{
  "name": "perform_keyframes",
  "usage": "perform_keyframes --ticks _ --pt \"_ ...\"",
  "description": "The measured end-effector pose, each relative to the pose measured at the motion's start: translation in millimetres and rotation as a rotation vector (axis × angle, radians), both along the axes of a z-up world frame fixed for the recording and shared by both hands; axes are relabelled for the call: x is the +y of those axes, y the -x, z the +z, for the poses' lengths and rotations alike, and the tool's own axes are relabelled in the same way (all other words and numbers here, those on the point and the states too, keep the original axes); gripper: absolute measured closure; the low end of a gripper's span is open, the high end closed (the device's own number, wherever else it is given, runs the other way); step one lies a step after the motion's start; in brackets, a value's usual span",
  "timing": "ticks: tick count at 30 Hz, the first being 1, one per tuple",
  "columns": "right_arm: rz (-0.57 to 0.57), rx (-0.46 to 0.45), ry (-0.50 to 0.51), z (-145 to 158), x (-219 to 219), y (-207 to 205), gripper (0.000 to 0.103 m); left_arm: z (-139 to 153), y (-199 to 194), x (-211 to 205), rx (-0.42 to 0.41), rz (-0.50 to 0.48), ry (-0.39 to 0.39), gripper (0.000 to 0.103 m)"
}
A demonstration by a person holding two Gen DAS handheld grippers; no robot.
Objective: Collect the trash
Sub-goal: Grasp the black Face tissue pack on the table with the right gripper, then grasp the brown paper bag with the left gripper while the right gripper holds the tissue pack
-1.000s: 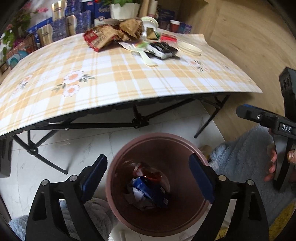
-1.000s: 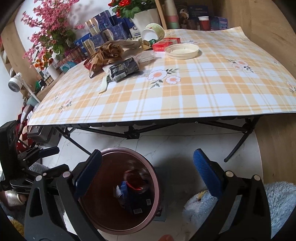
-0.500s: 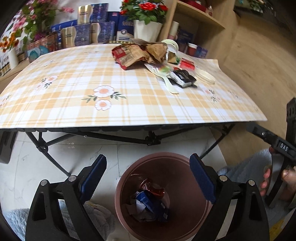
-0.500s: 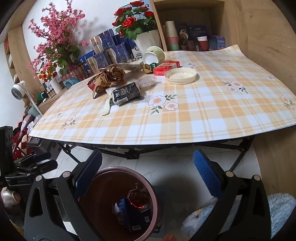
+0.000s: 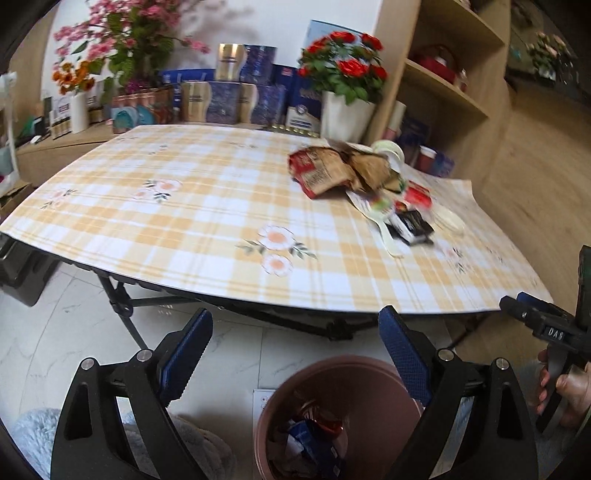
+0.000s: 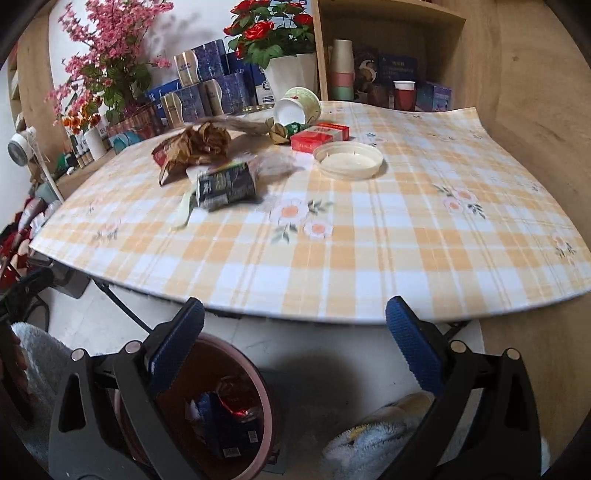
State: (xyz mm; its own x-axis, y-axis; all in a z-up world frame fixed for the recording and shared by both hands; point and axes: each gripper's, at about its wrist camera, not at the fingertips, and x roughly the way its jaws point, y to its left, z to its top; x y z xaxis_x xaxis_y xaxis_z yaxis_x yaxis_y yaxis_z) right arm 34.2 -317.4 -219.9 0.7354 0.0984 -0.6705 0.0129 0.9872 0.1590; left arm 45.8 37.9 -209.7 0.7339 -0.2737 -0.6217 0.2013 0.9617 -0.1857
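Left wrist view is tilting up from the round maroon plastic bin (image 5: 343, 417) toward the littered plaid table (image 5: 207, 221) — both grippers (image 5: 291, 350) (image 6: 295, 339) gaping, empty — next pickup starting.

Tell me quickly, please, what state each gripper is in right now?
Left gripper: open, holding nothing, above the trash bin.
Right gripper: open, holding nothing, near the table edge.

Folding table (image 6: 369, 258) with yellow plaid cloth, white marble floor (image 5: 55, 350), wooden shelf unit (image 5: 450, 85), white wall (image 5: 277, 22) behind.
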Motion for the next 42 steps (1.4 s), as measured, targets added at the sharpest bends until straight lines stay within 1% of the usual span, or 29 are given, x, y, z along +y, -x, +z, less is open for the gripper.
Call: perform_keyframes --ticks 4,8,11,12,14,18,19,20,21,22,23,27,30,31,33,36,38,40,42 --pt "0.062 -0.021 0.019 11 8 -35 0.006 0 -11 5 0.009 0.029 -0.003 0.014" --pt "0.134 -0.012 0.038 15 28 -78 0.006 -2 -22 5 0.033 0.026 0.018 0.014" --pt "0.159 -0.004 0.075 11 46 -109 0.006 -3 -28 3 0.031 0.024 0.013 0.014" --pt "0.162 0.011 0.09 8 52 -121 0.006 -4 -30 2 0.03 0.024 0.009 0.014" --pt "0.177 0.038 0.088 4 60 -138 0.006 -6 -35 1 0.037 0.031 0.003 0.014" --pt "0.203 0.065 0.109 -3 75 -156 0.007 -11 -41 4 0.055 0.039 0.003 0.014" --pt "0.206 0.072 0.111 -4 76 -158 0.008 -13 -42 4 0.061 0.039 0.0 0.014" --pt "0.209 0.082 0.112 -7 76 -160 0.017 -13 -43 5 0.064 0.04 0.0 0.014" --pt "0.212 0.102 0.11 -10 76 -162 0.029 -14 -44 6 0.067 0.041 -0.001 0.014" --pt "0.218 0.113 0.093 -11 74 -162 0.035 -15 -44 6 0.069 0.042 -0.001 0.014" --pt "0.214 0.112 0.081 -12 72 -160 0.038 -15 -45 7 0.073 0.044 0.0 0.014" --pt "0.19 0.077 0.004 -4 57 -147 0.04 -17 -47 6 0.087 0.032 0.009 0.014" --pt "0.165 0.042 -0.018 3 48 -133 0.04 -14 -50 0 0.095 0.004 0.007 0.014" --pt "0.153 0.027 -0.023 5 43 -125 0.04 -12 -53 -4 0.102 -0.013 0.006 0.016" --pt "0.133 0.012 -0.026 6 36 -119 0.04 3 -64 -14 0.089 -0.061 0.01 0.02" --pt "0.094 -0.013 -0.037 8 23 -106 0.04 31 -86 -35 0.03 -0.101 0.018 0.02" --pt "0.075 -0.035 -0.051 8 16 -99 0.04 45 -101 -54 0.009 -0.127 0.027 0.02" --pt "0.058 -0.053 -0.045 7 12 -95 0.04 55 -121 -78 -0.002 -0.165 0.037 0.02" --pt "0.049 -0.058 -0.049 5 9 -93 0.04 59 -139 -103 0.0 -0.206 0.047 0.02"
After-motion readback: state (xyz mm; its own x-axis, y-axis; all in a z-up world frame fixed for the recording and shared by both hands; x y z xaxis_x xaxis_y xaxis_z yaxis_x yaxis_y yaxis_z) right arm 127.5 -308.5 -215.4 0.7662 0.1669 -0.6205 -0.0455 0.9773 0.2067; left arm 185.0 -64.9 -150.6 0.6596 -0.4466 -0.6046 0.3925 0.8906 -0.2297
